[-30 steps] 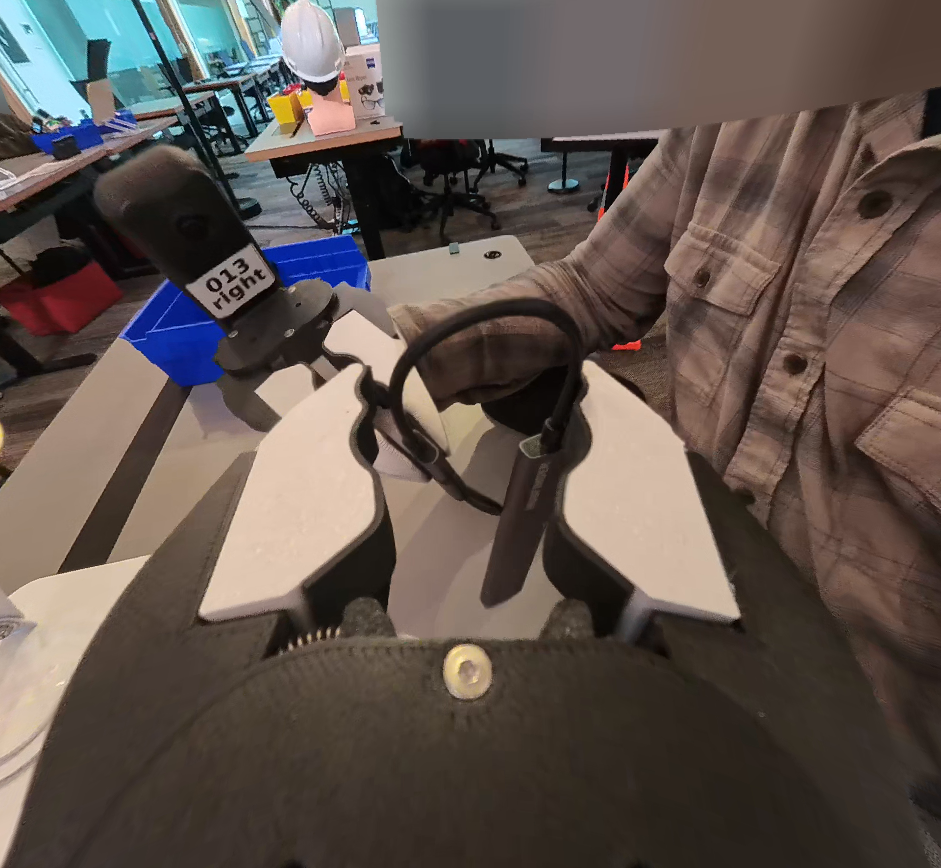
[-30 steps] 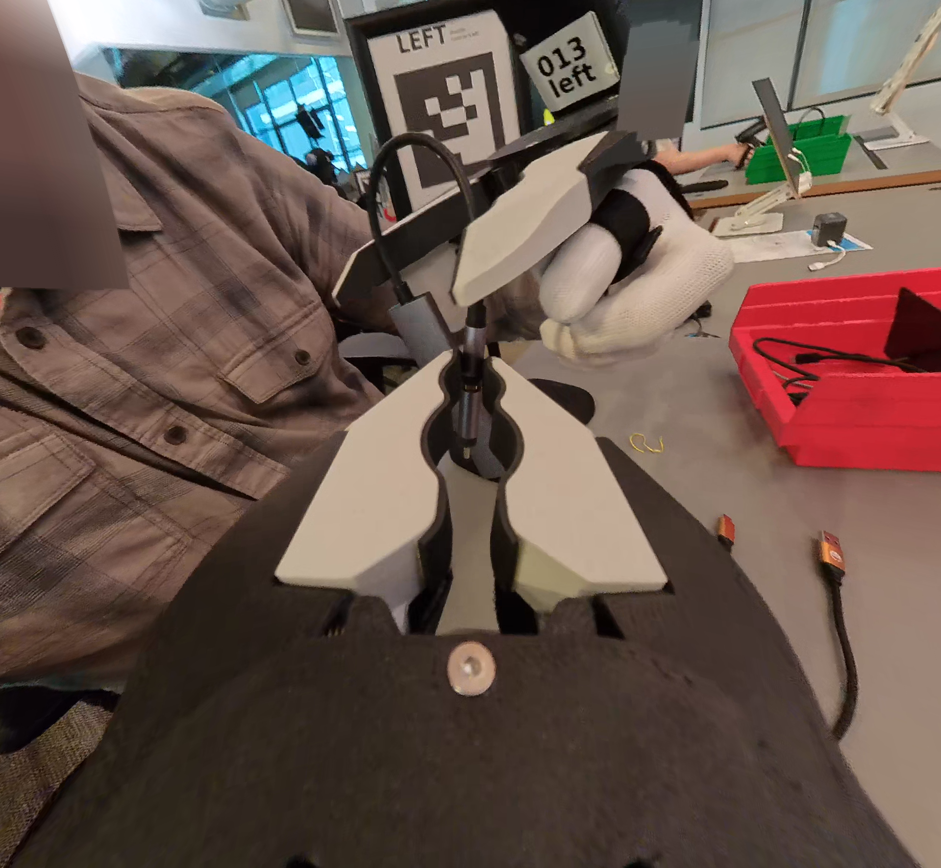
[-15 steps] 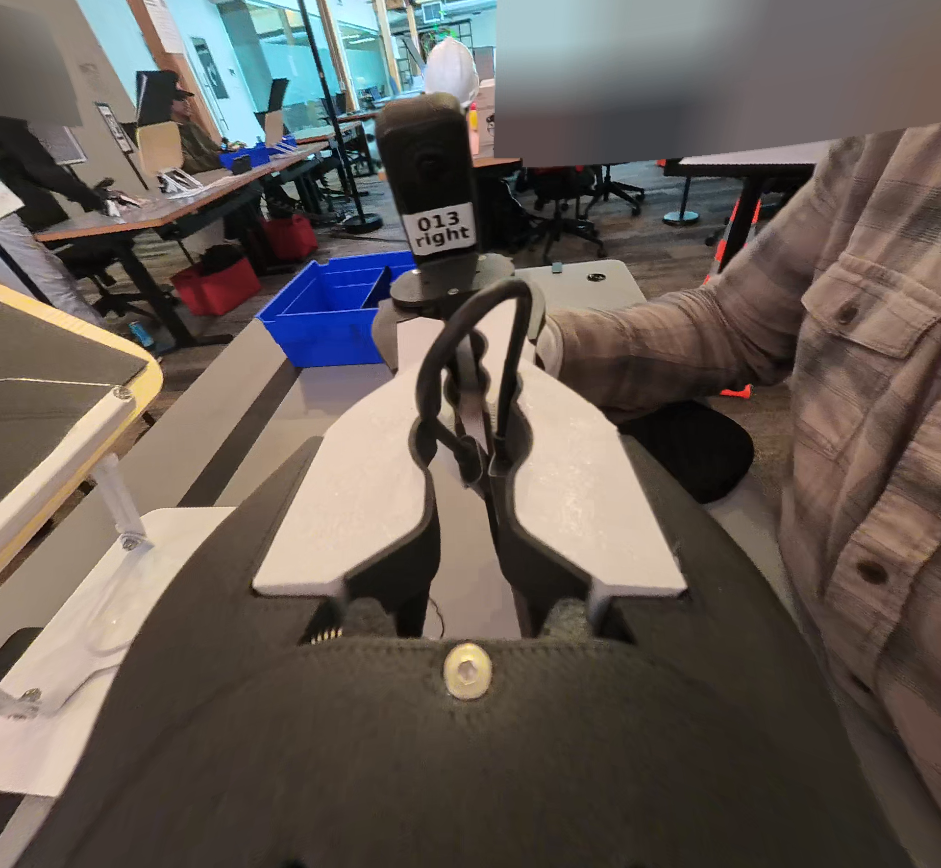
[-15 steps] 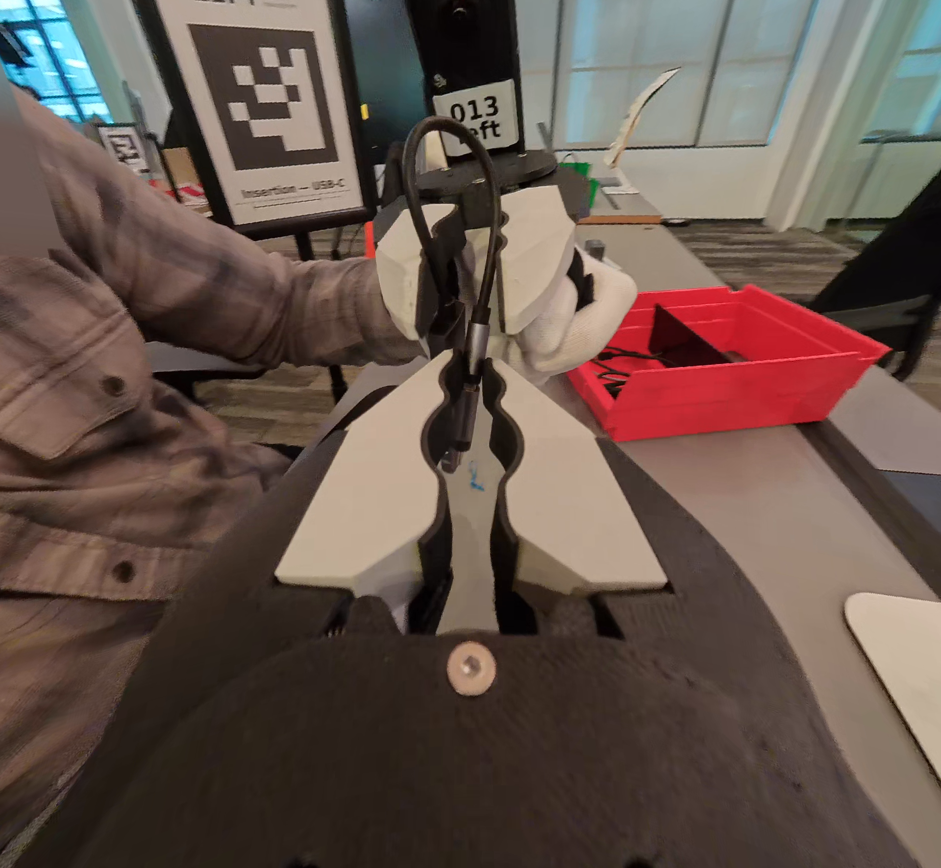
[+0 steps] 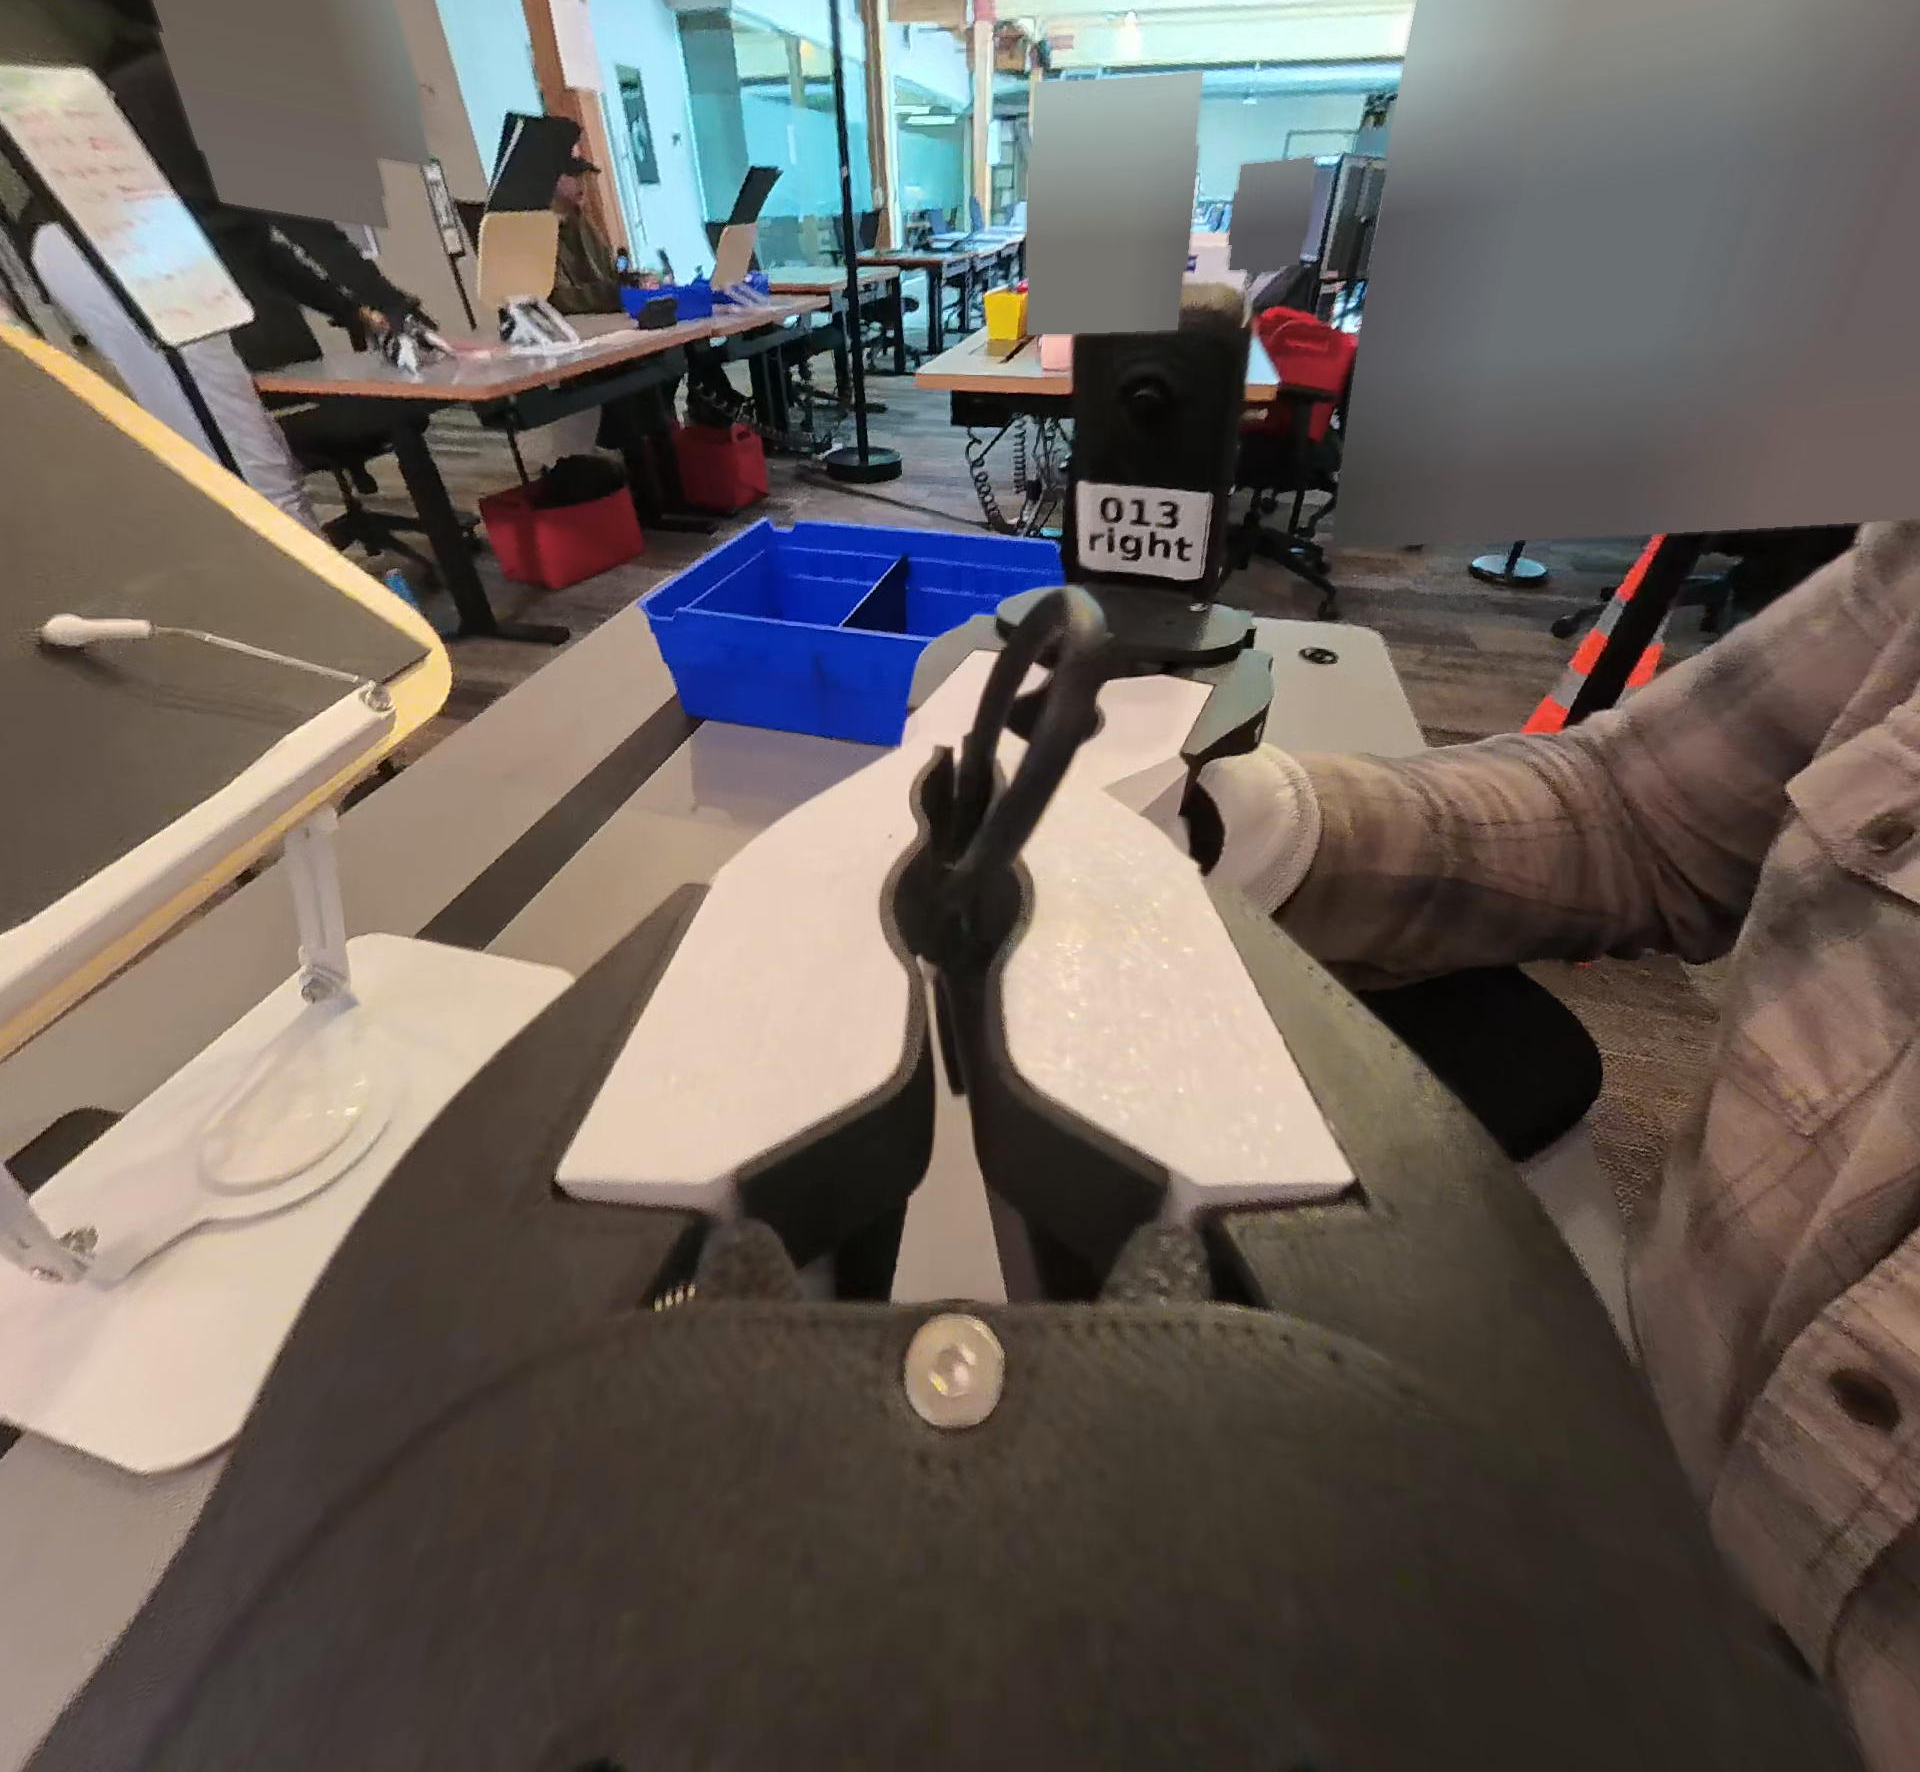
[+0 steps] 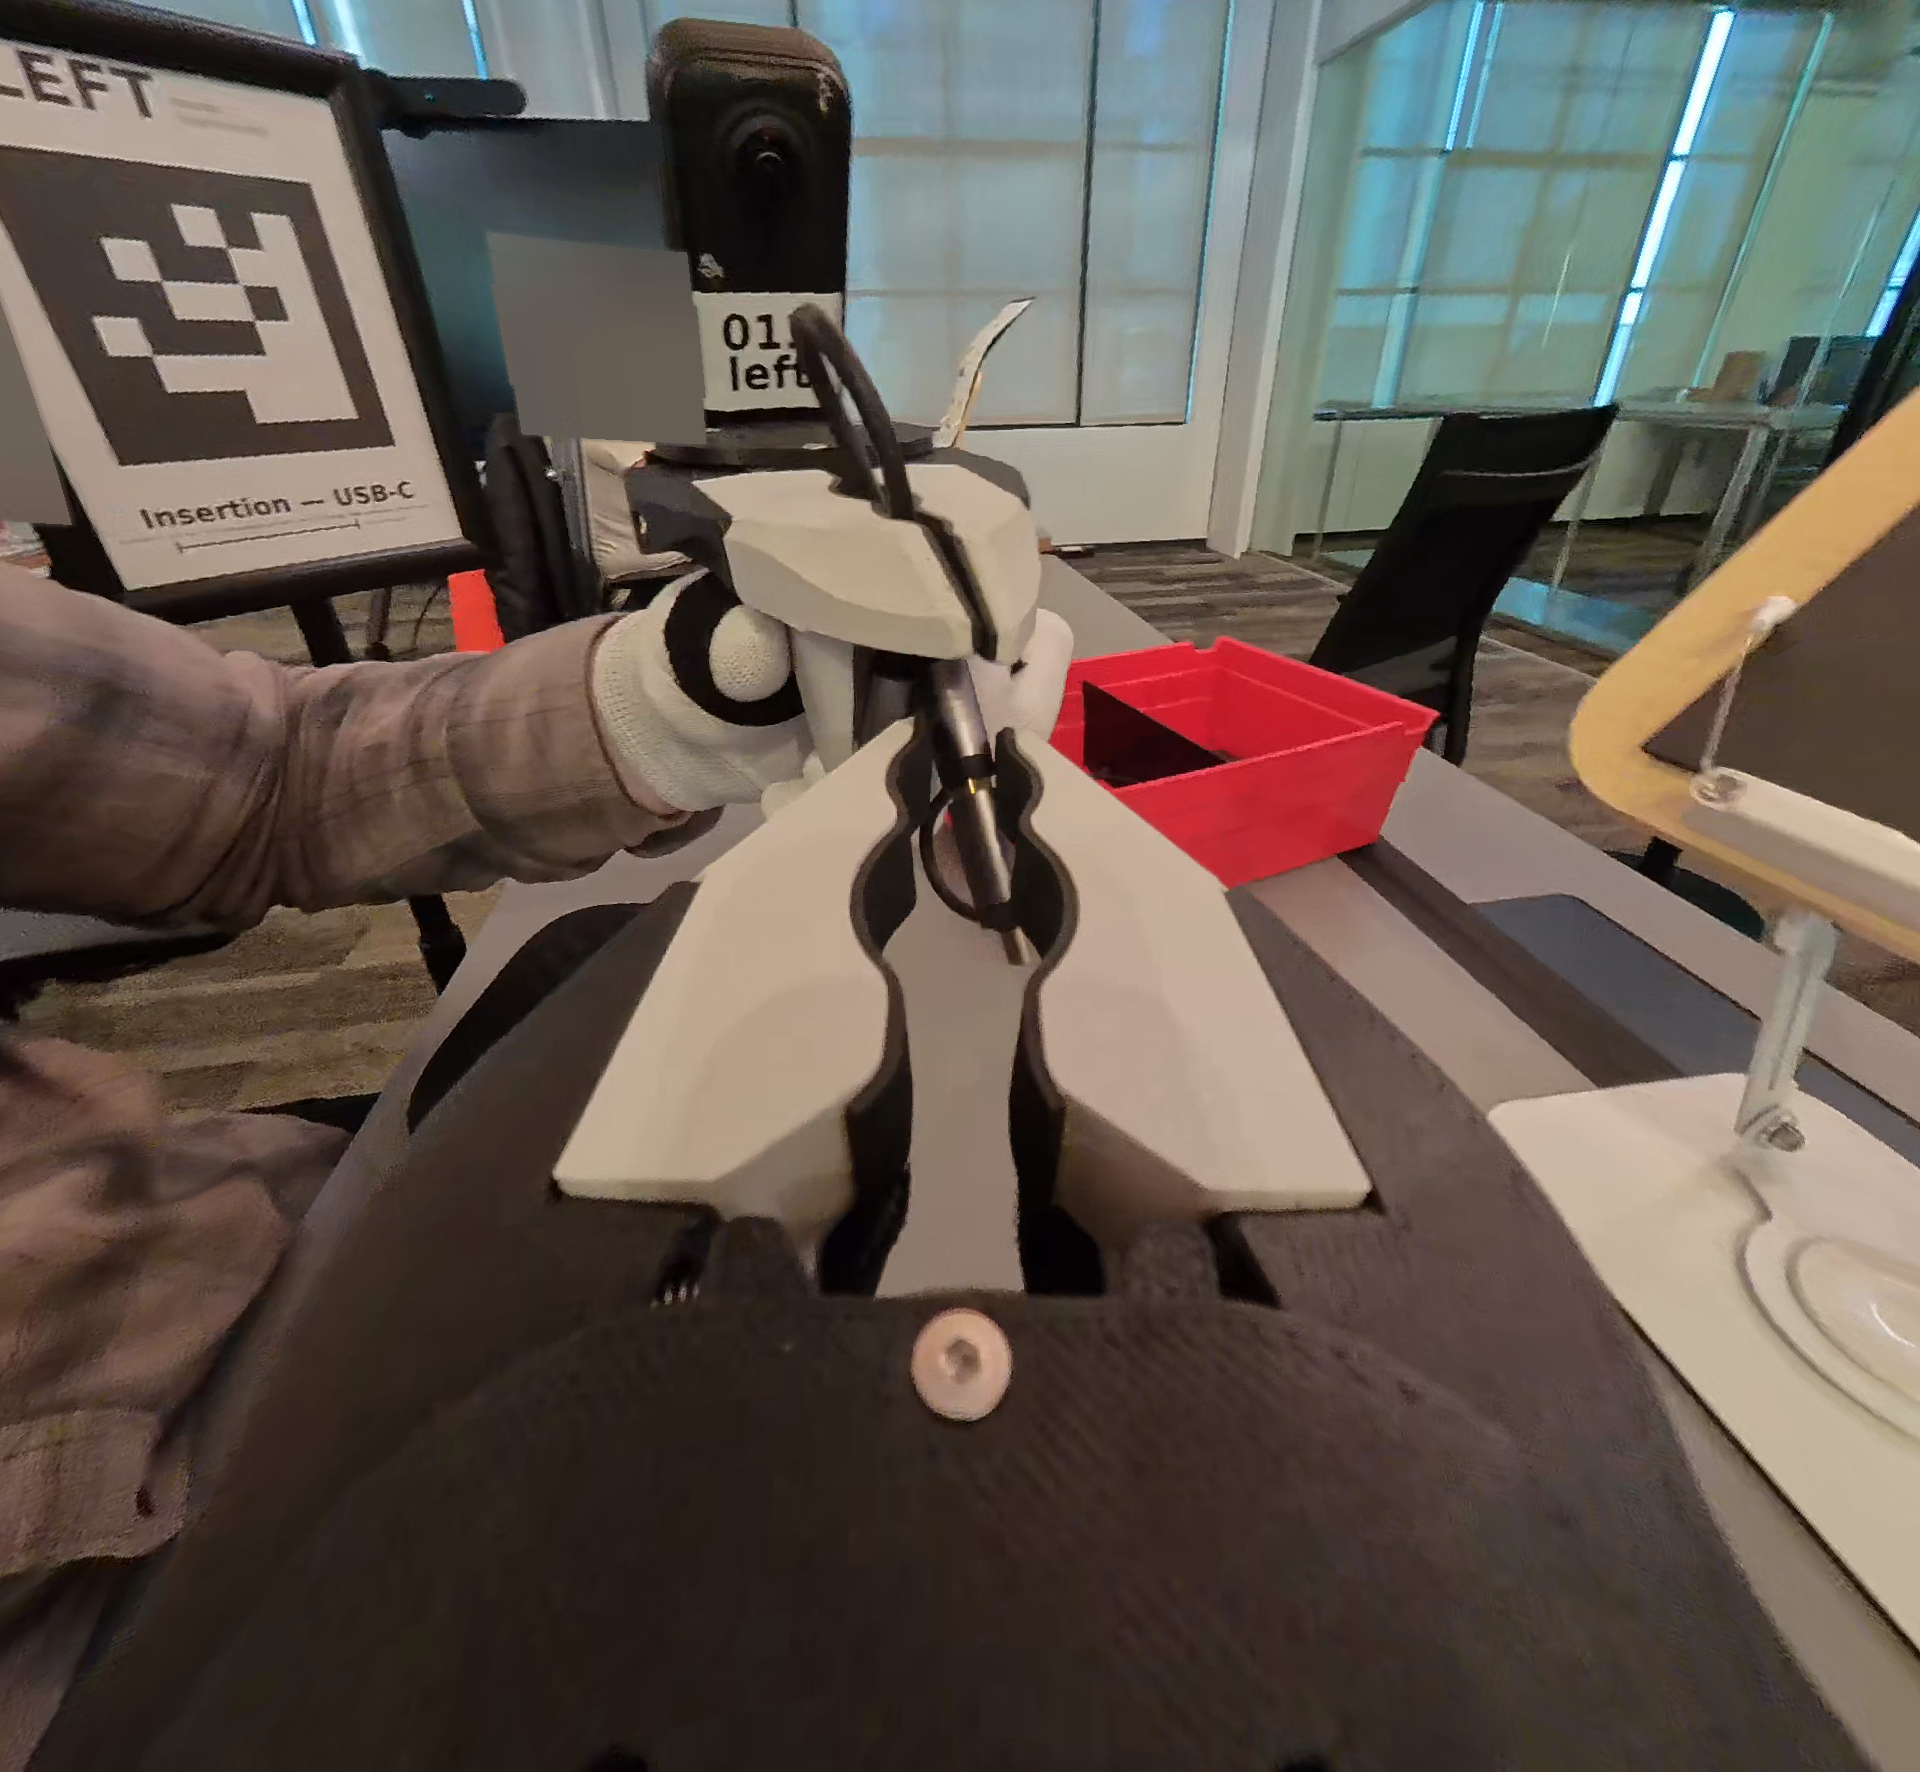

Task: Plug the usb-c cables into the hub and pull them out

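Note:
My left gripper [image 5: 971, 818] is shut on the slim grey hub [image 5: 948, 1026], seen edge-on between its white fingers. The hub's short black cable [image 5: 1023, 683] loops up and over to my right gripper [image 6: 961, 756]. That gripper is shut on the cable's grey USB-C plug [image 6: 982, 849], whose metal tip points back toward the camera. The two grippers face each other nose to nose above the grey table. The left gripper [image 6: 940, 579] shows in the right wrist view, with the cable [image 6: 857, 413] arching above it. The hub's ports are hidden.
A blue bin [image 5: 800, 652] stands at the table's far end in the left wrist view and a red bin [image 6: 1247, 766] in the right wrist view. A white stand with a tilted board [image 5: 260, 1099] sits beside the grippers. A person's plaid sleeve [image 5: 1507, 849] reaches in. Both grippers' tips are close together, under 4 cm apart.
The left gripper's fingers have closed from wide apart onto the hub. Both grippers have swung round and levelled out to face each other head-on, with the cable loop drawn tighter.

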